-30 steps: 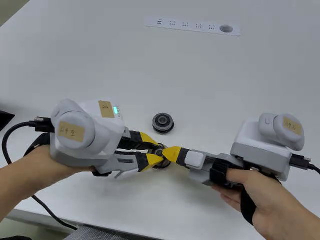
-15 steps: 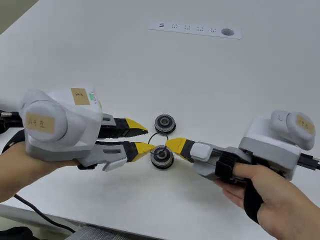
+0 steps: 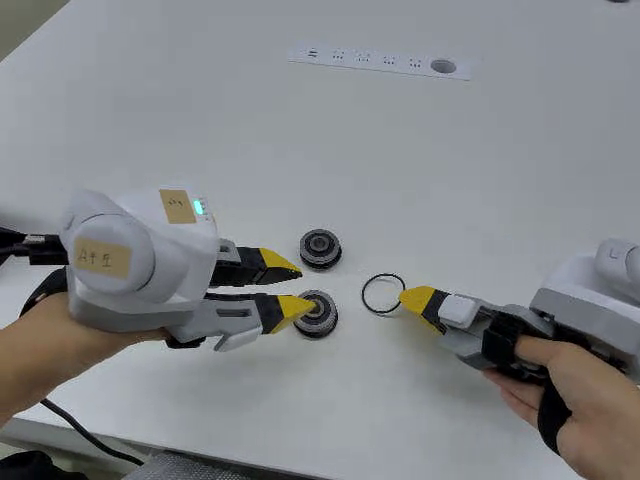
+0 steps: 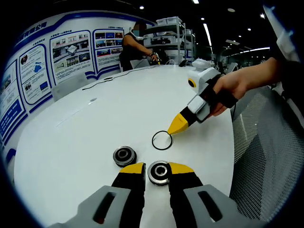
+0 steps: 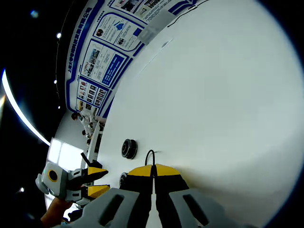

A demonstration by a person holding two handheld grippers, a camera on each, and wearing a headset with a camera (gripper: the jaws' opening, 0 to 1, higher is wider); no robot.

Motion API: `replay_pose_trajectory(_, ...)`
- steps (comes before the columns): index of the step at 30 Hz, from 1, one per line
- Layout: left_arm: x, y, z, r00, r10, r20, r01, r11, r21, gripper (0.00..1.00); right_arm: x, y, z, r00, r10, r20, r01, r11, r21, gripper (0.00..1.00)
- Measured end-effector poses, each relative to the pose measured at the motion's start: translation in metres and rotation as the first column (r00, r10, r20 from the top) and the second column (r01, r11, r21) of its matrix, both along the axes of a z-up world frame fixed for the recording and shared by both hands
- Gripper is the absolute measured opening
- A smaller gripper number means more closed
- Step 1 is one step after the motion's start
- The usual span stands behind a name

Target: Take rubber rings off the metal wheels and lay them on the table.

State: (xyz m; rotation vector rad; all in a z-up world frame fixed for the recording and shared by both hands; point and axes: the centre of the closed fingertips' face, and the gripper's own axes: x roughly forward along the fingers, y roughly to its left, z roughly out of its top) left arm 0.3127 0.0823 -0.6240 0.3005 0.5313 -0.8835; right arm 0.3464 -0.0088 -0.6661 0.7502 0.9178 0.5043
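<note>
White table top (image 3: 480, 180), matte and bare, with a white power strip (image 3: 370, 58) set flush at the far side. Head view: left gripper (image 3: 294, 286) has its jaws part open, and the near metal wheel (image 3: 317, 313) lies flat just off the lower yellow tip. Second wheel (image 3: 320, 248) sits just beyond it, apart. Rubber ring (image 3: 364, 294) lies flat on the table to the right of both wheels. Right gripper (image 3: 405, 296) touches the ring's edge with its jaws together.

Left gripper view: left gripper (image 4: 157, 168) tips flank the near wheel (image 4: 159, 175), close on both sides; can't tell if they press it. Second wheel (image 4: 124, 155) is to the left, ring (image 4: 162, 140) ahead, right gripper (image 4: 176, 128) tip on its rim, held by a hand (image 4: 228, 88). This view adds the room: blue-and-white wall posters (image 4: 61, 47), shelving (image 4: 168, 35), ceiling lights, a person at the far end.

Right gripper view: right gripper (image 5: 153, 169) jaws pressed shut with no gap, a thin black arc of the ring (image 5: 150, 156) rising from the tips, apparently nipped. Second wheel (image 5: 128, 148) sits beyond, left gripper (image 5: 100, 181) at lower left, posters (image 5: 109, 47) above.
</note>
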Motion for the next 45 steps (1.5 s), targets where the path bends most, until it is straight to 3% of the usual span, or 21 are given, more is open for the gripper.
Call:
replay_pose_trajectory(10, 0.000, -0.004, -0.004, 1.000, -0.011, -0.007, 0.011, 1.000, -0.003, 0.19, 0.005, -0.014, -0.002, 0.999, -0.024, 0.025, 0.025, 0.997, -0.069, 0.06)
replay_pose_trajectory(17, -0.001, -0.005, -0.005, 1.000, -0.013, -0.008, 0.013, 1.000, 0.001, 0.19, 0.008, -0.020, -0.001, 0.997, 0.013, 0.073, -0.001, 0.988, -0.157, 0.09)
replay_pose_trajectory(23, -0.002, -0.006, -0.008, 1.000, -0.021, -0.014, 0.021, 1.000, 0.003, 0.19, 0.008, -0.023, 0.002, 0.993, 0.043, 0.110, -0.021, 0.982, -0.190, 0.11)
replay_pose_trajectory(29, -0.002, -0.007, -0.010, 0.999, -0.024, -0.021, 0.025, 1.000, 0.005, 0.19, 0.009, -0.015, 0.018, 0.985, 0.063, 0.160, -0.042, 0.990, -0.134, 0.14)
replay_pose_trajectory(32, -0.001, -0.006, -0.012, 0.999, -0.027, -0.025, 0.027, 1.000, 0.011, 0.18, 0.008, -0.006, 0.026, 0.979, 0.088, 0.184, -0.071, 0.993, -0.096, 0.21)
replay_pose_trajectory(37, 0.001, -0.006, -0.014, 0.999, -0.036, -0.031, 0.037, 0.999, 0.016, 0.17, 0.001, 0.019, 0.043, 0.964, 0.139, 0.228, -0.148, 0.989, 0.022, 0.28)
replay_pose_trajectory(45, 0.000, -0.009, -0.020, 0.997, -0.060, -0.049, 0.061, 0.998, 0.029, 0.16, -0.008, 0.039, 0.047, 0.941, 0.217, 0.258, -0.234, 0.971, 0.038, 0.39)
